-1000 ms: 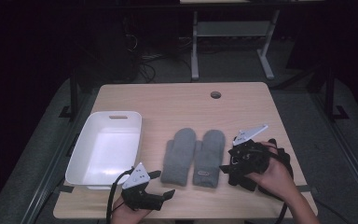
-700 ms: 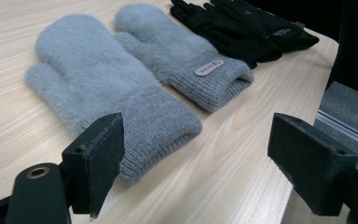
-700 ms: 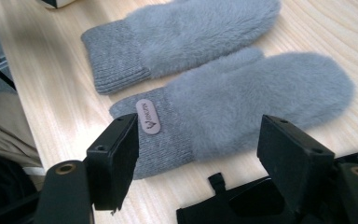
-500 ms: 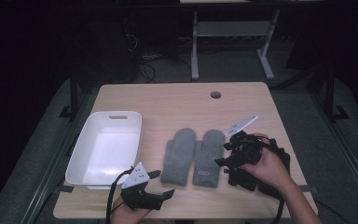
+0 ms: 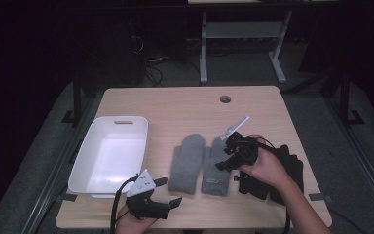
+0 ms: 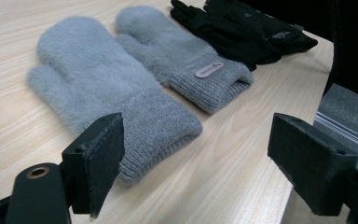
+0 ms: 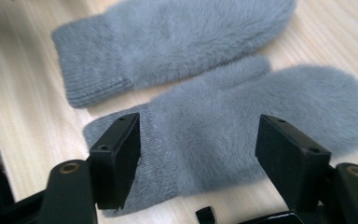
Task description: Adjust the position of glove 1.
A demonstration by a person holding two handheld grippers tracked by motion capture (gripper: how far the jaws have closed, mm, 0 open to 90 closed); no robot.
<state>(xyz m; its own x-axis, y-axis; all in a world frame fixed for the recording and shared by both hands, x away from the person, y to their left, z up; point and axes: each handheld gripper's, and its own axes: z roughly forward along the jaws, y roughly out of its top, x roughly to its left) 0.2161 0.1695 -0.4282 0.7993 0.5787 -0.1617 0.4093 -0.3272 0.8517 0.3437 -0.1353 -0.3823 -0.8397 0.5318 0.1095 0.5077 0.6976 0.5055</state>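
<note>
Two fluffy grey mittens point(image 5: 199, 163) under the spread right gripper point(image 5: 233, 155)

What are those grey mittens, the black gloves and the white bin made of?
The grey mittens look like fluffy knit, maybe wool or acrylic: a fuzzy nap on the body, ribbed cuffs, and a small sewn tag on one. The black gloves seem a smooth, matte synthetic fabric with a printed logo. The white bin looks like moulded plastic: faint sheen, rounded corners, a cut-out handle.
</note>
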